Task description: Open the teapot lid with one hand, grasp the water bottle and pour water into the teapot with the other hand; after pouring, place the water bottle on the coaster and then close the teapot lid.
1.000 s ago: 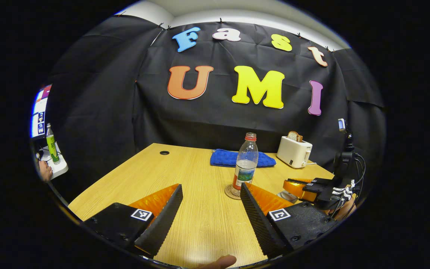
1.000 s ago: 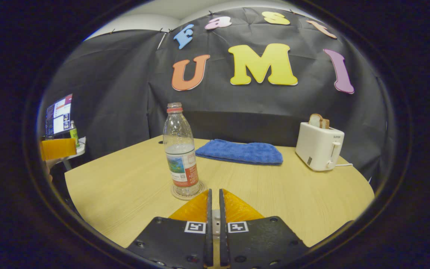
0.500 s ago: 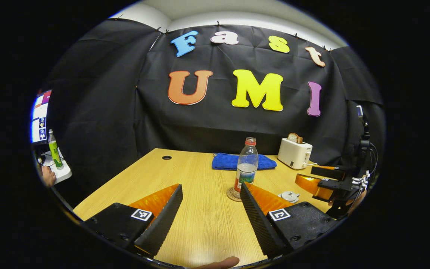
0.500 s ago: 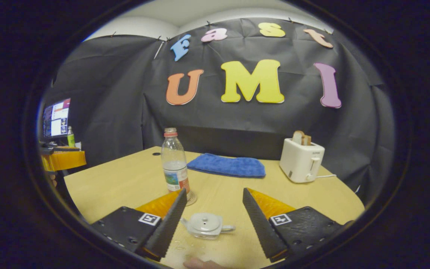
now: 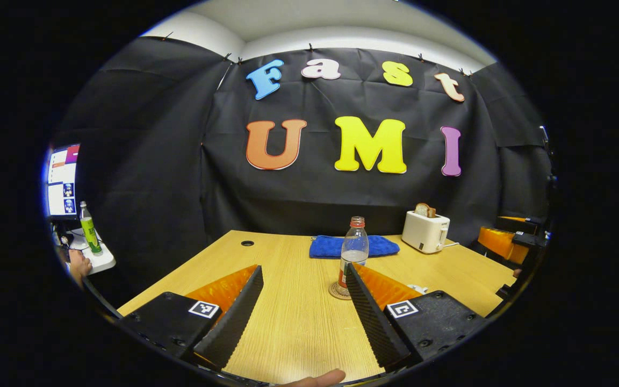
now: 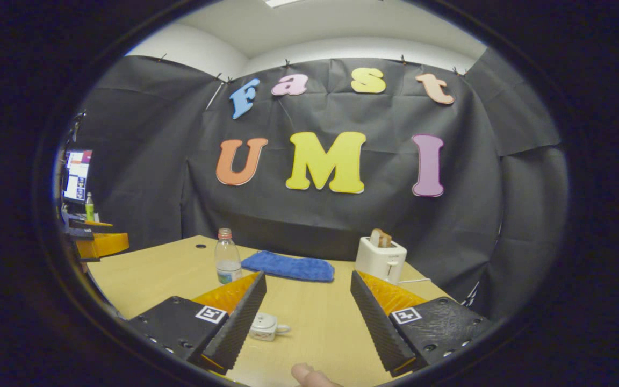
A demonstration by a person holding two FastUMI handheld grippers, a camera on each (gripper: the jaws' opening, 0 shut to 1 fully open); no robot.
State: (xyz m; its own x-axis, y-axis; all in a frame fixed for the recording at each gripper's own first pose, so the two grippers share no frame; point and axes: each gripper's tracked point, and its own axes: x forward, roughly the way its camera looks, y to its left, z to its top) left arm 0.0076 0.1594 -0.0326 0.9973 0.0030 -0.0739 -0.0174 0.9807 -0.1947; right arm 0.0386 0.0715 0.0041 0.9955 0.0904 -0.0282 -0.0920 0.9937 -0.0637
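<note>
Jaws, left gripper (image 5: 303, 301): released, spread wide over bare bench (image 5: 293, 322), holding nothing; a fingertip (image 5: 317, 378) of the holding hand shows at the bottom edge.
Jaws, right gripper (image 6: 308, 309): released as well, gaping apart above the bench (image 6: 320, 328), nothing between them but wood; a fingertip (image 6: 305, 373) pokes in below.
Teapot (image 6: 265, 326): small, pale, lid on, standing on the bench just beside the right gripper's left finger, partly covered by it; in the left gripper view it is a white sliver (image 5: 418, 288) behind that gripper's right finger, hard to make out.
Water bottle (image 5: 353, 251): upright on the round coaster (image 5: 337, 291), red cap on, part full; its foot and the coaster's right side are hidden by the left gripper's finger. In the right gripper view the bottle (image 6: 227, 262) stands beyond the left finger, its base cut off.
Label on bottle: printed band, too small to read.
Blue cloth (image 5: 353, 246): folded, lying behind the bottle.
Toaster (image 5: 424, 231): white, bread slices in the slots, by the far right bench edge; the mark on its side (image 6: 380, 259) is unreadable.
Other gripper: the right one (image 5: 505, 241) shows at the right rim of the left gripper view, off the bench, cut off.
Side desk: green bottle (image 5: 89, 228) and a lit screen (image 5: 62, 180), text not legible.
</note>
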